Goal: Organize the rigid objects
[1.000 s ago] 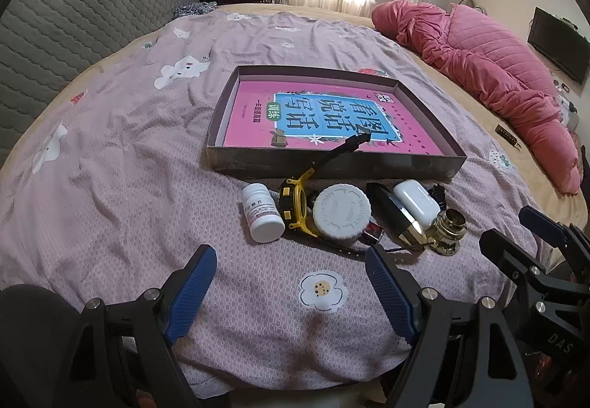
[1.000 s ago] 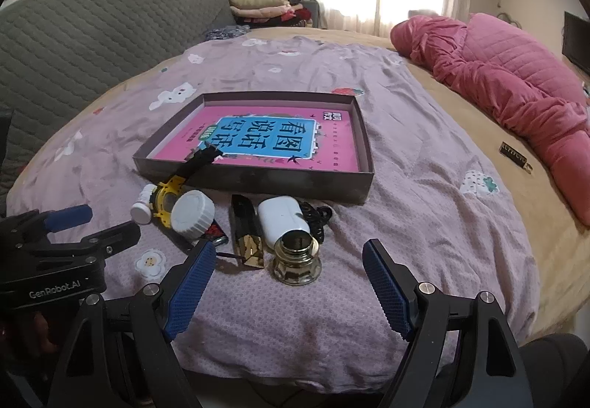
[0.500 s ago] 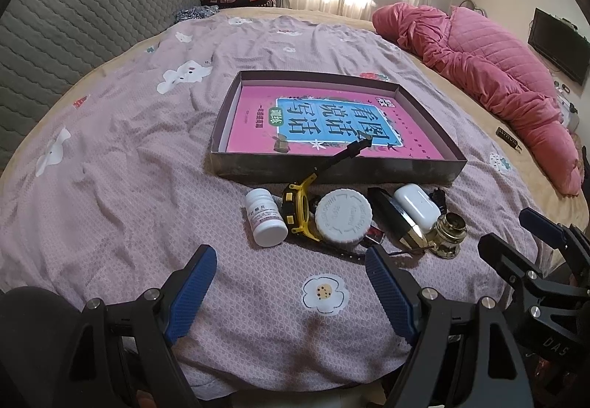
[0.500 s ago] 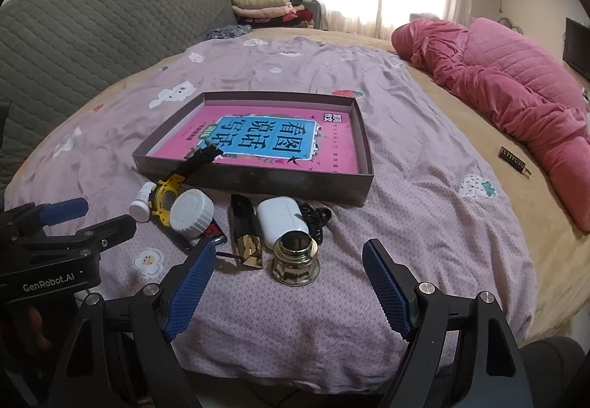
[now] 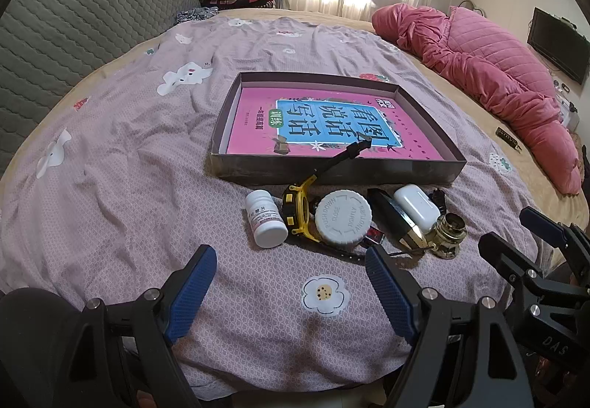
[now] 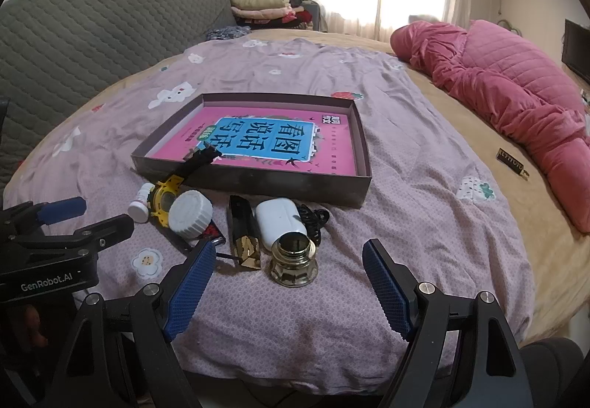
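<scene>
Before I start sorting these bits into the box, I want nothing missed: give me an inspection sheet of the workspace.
Surface: bed with a mauve patterned sheet, wrinkled.
Job's things: shallow box holding a pink book; in front of it a small white bottle, yellow watch with its strap over the box wall, large white cap, black-and-gold tube, white case, brass piece.
Clutter: black hair clip behind the case; small dark item lying far right.
Grippers: left gripper and right gripper open, empty, short of the pile.
Cables: nothing seen.
Surroundings: pink quilt, grey headboard, folded clothes, window.
</scene>
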A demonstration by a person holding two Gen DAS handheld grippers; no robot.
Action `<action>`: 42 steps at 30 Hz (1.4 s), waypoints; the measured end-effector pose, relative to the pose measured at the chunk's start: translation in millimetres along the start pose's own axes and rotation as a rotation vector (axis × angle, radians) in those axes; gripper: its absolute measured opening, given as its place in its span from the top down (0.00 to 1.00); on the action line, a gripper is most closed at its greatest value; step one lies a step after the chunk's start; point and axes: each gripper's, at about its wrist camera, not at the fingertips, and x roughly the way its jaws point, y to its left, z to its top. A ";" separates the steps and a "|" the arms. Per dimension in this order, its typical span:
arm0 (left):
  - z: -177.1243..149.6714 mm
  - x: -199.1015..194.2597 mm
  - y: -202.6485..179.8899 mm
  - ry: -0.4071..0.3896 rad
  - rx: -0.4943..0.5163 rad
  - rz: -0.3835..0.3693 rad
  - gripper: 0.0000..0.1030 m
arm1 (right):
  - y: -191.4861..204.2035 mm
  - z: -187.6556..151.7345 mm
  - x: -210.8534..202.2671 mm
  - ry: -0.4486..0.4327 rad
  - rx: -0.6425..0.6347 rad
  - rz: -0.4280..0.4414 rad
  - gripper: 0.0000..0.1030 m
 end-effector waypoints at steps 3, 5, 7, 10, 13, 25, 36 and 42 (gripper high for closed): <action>-0.1 0.0 -0.3 0.000 0.000 0.001 0.20 | -0.2 0.1 -0.6 0.000 0.000 -0.002 0.20; -0.2 0.1 -0.4 0.000 0.000 0.001 0.20 | 0.0 -0.1 -0.2 0.000 0.000 0.000 0.20; -0.1 -0.2 -0.1 0.001 0.000 0.001 0.20 | -0.3 -0.1 -0.3 0.002 -0.001 -0.001 0.20; -0.1 -0.2 -0.2 0.001 0.000 0.001 0.20 | -0.1 -0.2 -0.1 0.001 0.000 -0.001 0.20; -0.1 -0.4 0.2 0.002 -0.003 0.001 0.20 | -1.3 -0.2 0.8 0.004 0.004 -0.003 0.20; 0.3 1.2 8.5 0.018 -0.033 -0.001 0.20 | -4.6 -0.8 1.8 0.006 0.019 -0.007 0.20; 2.1 13.9 26.3 0.061 -0.098 0.008 0.20 | -6.9 -2.1 3.0 0.019 0.043 -0.005 0.20; 2.8 23.4 33.2 0.079 -0.118 0.023 0.20 | -10.4 -3.4 7.9 0.036 0.053 -0.002 0.20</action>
